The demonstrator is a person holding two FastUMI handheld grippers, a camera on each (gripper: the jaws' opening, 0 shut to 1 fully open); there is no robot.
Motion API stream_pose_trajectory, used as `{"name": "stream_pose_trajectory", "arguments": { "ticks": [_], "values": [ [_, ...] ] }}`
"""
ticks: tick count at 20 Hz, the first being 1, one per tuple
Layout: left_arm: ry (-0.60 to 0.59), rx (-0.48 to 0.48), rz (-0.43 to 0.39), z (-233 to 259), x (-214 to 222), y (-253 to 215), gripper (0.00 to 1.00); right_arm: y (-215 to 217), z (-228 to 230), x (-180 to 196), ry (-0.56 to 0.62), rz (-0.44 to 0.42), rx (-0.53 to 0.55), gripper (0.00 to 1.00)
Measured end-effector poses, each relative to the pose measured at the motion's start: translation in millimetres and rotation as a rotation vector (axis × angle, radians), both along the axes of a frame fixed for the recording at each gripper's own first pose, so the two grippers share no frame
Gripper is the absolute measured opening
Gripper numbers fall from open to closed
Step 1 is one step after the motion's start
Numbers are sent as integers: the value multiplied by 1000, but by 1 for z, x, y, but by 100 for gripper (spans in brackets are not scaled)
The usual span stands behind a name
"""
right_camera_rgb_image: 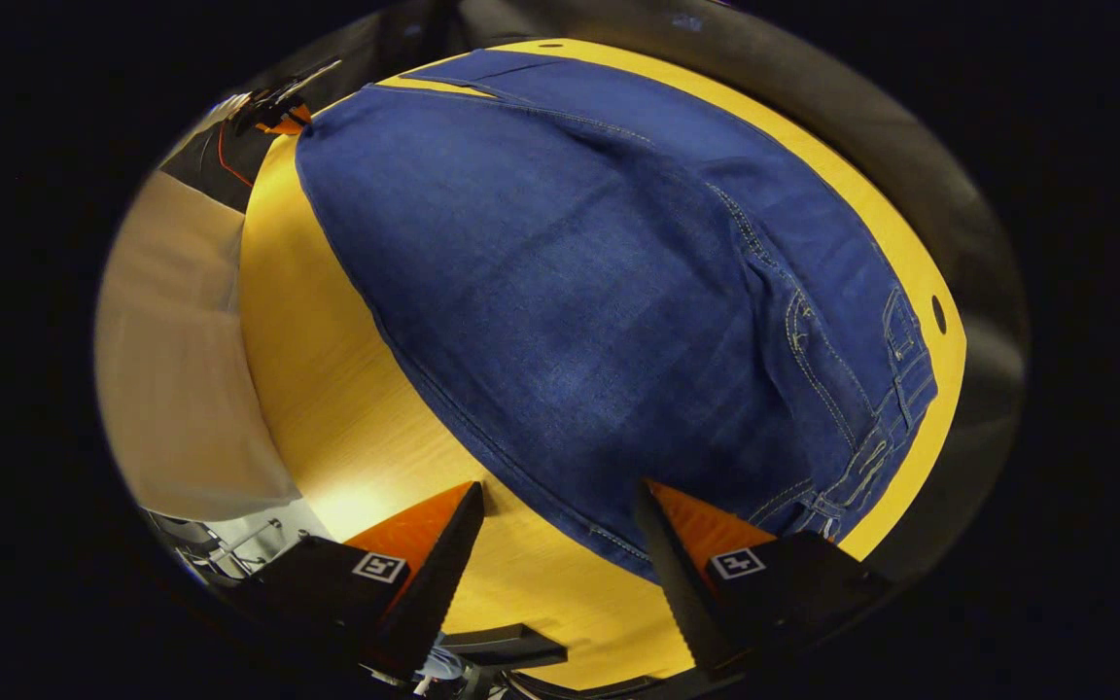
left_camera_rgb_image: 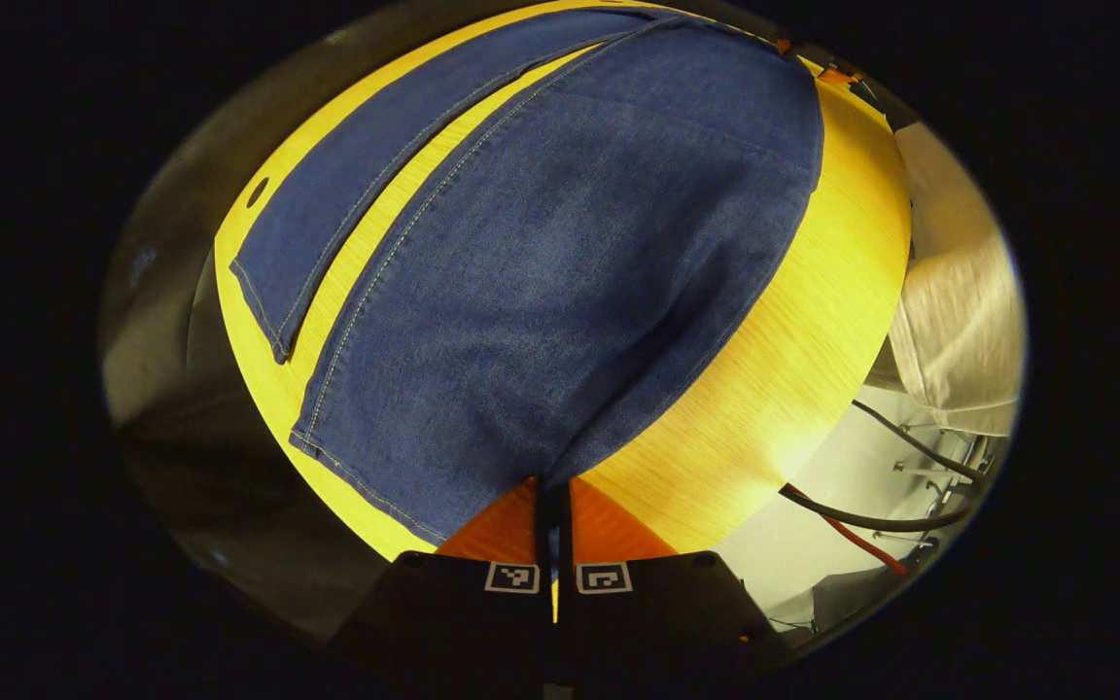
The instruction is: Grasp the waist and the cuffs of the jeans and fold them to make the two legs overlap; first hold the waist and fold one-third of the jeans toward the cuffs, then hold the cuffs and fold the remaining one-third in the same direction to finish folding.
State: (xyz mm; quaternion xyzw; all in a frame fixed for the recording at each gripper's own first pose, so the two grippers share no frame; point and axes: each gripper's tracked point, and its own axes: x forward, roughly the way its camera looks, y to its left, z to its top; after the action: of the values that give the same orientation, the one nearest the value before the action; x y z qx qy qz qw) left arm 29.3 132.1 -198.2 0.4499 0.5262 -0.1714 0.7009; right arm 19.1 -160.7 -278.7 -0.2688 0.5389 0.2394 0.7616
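The jeans (left_camera_rgb_image: 560,262) lay spread across the yellow surface (left_camera_rgb_image: 793,369). At bottom centre, the left gripper (left_camera_rgb_image: 552,496) pinched a cuff corner for folding; the right gripper (right_camera_rgb_image: 560,515), jaws wide apart, straddled the waist edge, gripping nothing.

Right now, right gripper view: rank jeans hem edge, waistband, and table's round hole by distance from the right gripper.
1. Hem edge: between the open fingers of the right gripper.
2. Waistband: lower right, just past the right finger.
3. Round hole: far right on the table, beyond the waistband.
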Motion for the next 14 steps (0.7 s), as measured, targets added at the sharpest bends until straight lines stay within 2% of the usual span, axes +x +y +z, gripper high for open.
{"name": "stream_pose_trajectory", "arguments": {
  "ticks": [3, 4, 7, 9, 12, 14],
  "values": [
    [-5, -2, -1, -1, 1, -1, 0, 2, 1, -1, 4, -2, -11, 93],
    [-11, -5, 0, -1, 0, 0, 0, 1, 3, -1, 4, 13, -13, 87],
    [-45, -12, 12, -2, 0, -1, 0, 9, 4, -3, -7, 18, -17, 46],
    [-72, -26, 42, 0, 0, -1, 0, 9, 2, -8, -25, -24, -11, 25],
    [-124, -56, 101, 1, 1, 1, 0, 7, 5, -3, -42, -71, -19, 12],
    [-189, -82, 171, 1, 3, 3, 0, 5, 4, -4, -61, -115, -41, 7]
  ]
}}
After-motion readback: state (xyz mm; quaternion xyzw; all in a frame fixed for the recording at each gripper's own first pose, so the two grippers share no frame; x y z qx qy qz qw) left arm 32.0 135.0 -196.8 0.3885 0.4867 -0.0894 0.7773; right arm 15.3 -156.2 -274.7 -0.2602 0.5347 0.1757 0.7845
